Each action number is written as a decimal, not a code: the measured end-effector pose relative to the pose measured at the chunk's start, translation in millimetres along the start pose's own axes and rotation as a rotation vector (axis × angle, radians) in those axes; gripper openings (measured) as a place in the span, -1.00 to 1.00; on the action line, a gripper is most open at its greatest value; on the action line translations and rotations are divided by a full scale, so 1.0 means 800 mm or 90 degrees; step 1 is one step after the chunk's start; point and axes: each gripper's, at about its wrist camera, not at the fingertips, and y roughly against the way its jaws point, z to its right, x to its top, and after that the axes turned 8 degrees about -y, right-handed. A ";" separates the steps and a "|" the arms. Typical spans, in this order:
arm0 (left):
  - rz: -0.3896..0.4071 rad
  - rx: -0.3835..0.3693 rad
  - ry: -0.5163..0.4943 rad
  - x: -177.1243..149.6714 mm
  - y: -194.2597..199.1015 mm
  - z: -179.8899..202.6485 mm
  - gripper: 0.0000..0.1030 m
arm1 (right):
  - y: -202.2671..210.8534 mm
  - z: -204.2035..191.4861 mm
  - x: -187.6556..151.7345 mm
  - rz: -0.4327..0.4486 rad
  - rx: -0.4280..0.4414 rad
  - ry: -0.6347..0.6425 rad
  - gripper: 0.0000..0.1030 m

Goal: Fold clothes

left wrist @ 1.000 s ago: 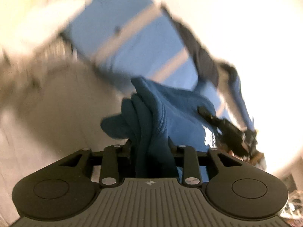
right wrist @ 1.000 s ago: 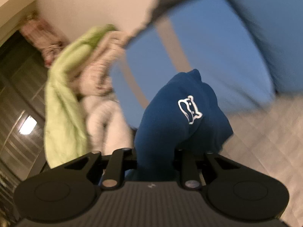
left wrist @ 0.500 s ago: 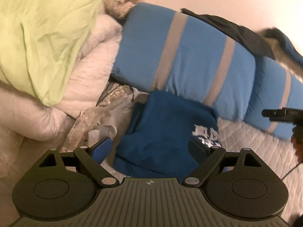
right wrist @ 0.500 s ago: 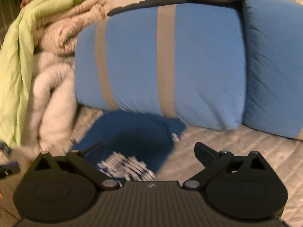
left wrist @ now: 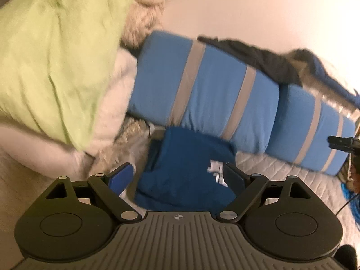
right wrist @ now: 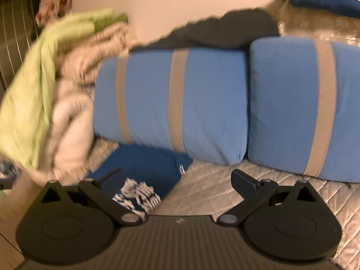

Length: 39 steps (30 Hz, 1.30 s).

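My bed (right wrist: 225, 191), with its pale quilted cover, fills the lower ground in both views. Against the wall lean two light blue pillows with grey stripes (left wrist: 202, 90), side by side and touching, with a dark garment (left wrist: 258, 56) draped along their tops. To the left sits a heap of bedding: a lime green blanket (left wrist: 56, 56) over cream and beige covers (right wrist: 72, 112).

The folded navy T-shirt (left wrist: 186, 168), the piece I am folding, lies flat on the bed just in front of the nearer pillow, its far edge touching the pillow's base and its white print (right wrist: 137, 195) facing up.

My left tongs (left wrist: 180, 177) point forward and somewhat downward over the shirt, spread wide, one blue-padded finger (left wrist: 120, 176) to its left and the other over the print; nothing is gripped. My right tongs (right wrist: 180, 181) are angled down the same way, at their widest, holding nothing: the left finger hangs above the printed corner, the right finger above bare quilt. Both pairs have just been opening.

At the right edge of the left view a dark tip of the right tongs shows, blurred.
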 end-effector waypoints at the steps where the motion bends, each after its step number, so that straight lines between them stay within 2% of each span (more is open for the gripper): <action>1: 0.011 0.002 -0.002 0.009 0.011 -0.002 0.71 | 0.014 0.004 0.009 0.014 0.004 -0.007 1.00; 5: 0.068 0.019 -0.021 0.048 0.051 -0.003 0.71 | 0.082 0.024 0.049 0.095 -0.011 -0.019 1.00; 9: 0.123 0.022 -0.026 0.077 0.081 0.002 0.71 | 0.149 0.047 0.083 0.169 -0.039 0.003 1.00; 13: 0.157 0.012 -0.026 0.094 0.097 0.017 0.71 | 0.213 0.073 0.104 0.215 -0.075 0.016 1.00; 17: 0.174 -0.014 -0.031 0.099 0.102 0.037 0.71 | 0.280 0.099 0.109 0.248 -0.113 0.030 1.00; 27: 0.145 -0.068 -0.105 0.089 0.105 0.089 0.71 | 0.430 0.148 0.068 0.275 -0.152 0.084 1.00; 32: 0.142 -0.101 -0.121 0.069 0.126 0.102 0.71 | 0.488 0.157 0.034 0.273 -0.197 0.120 1.00; 39: 0.104 -0.120 -0.151 0.028 0.145 0.101 0.71 | 0.566 0.177 -0.026 0.275 -0.226 0.102 1.00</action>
